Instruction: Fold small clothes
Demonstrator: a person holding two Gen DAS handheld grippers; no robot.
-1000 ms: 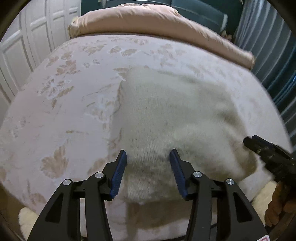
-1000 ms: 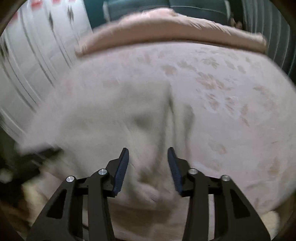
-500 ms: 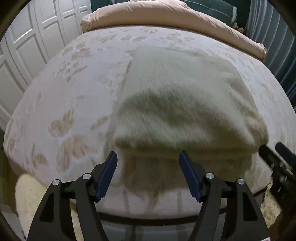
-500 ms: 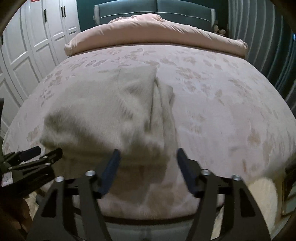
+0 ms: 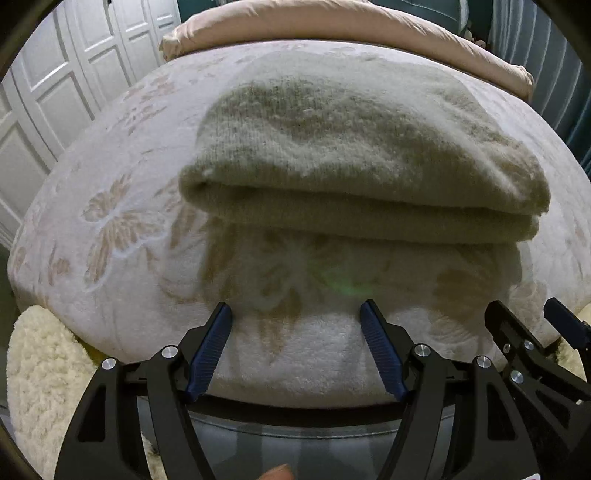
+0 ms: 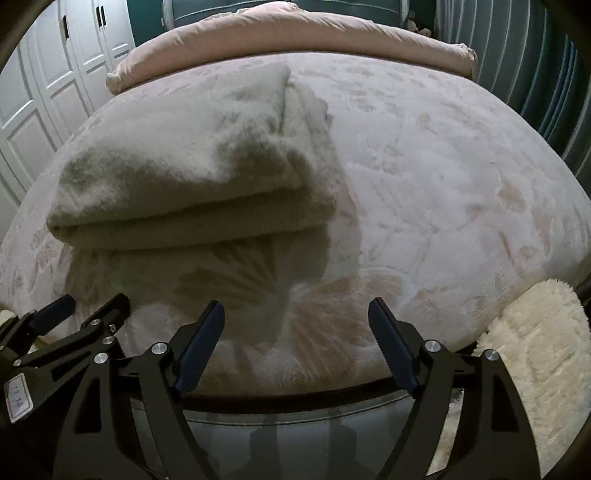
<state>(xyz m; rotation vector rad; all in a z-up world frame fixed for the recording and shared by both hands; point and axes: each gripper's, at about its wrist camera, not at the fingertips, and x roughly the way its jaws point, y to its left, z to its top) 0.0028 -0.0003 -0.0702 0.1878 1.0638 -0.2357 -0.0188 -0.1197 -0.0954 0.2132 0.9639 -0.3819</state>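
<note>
A cream knitted garment (image 5: 354, 155) lies folded in layers on the bed, its folded edge facing me; it also shows in the right wrist view (image 6: 192, 170) at left of centre. My left gripper (image 5: 295, 314) is open and empty, held in front of the garment over the bed's near edge, not touching it. My right gripper (image 6: 295, 314) is open and empty, in front of the garment's right end. Each gripper shows in the other's view, the right one (image 5: 532, 325) and the left one (image 6: 92, 310).
The bed has a pale pink floral blanket (image 6: 443, 177) and a rolled pink duvet (image 6: 295, 33) at its far end. A fluffy cream rug (image 6: 535, 354) lies by the bed's near edge. White panelled wardrobe doors (image 5: 55, 92) stand at left, dark curtains (image 6: 535, 66) at right.
Both grippers have let go of the garment, opened wider and pulled back towards the bed's near edge. The garment now lies folded and still.
</note>
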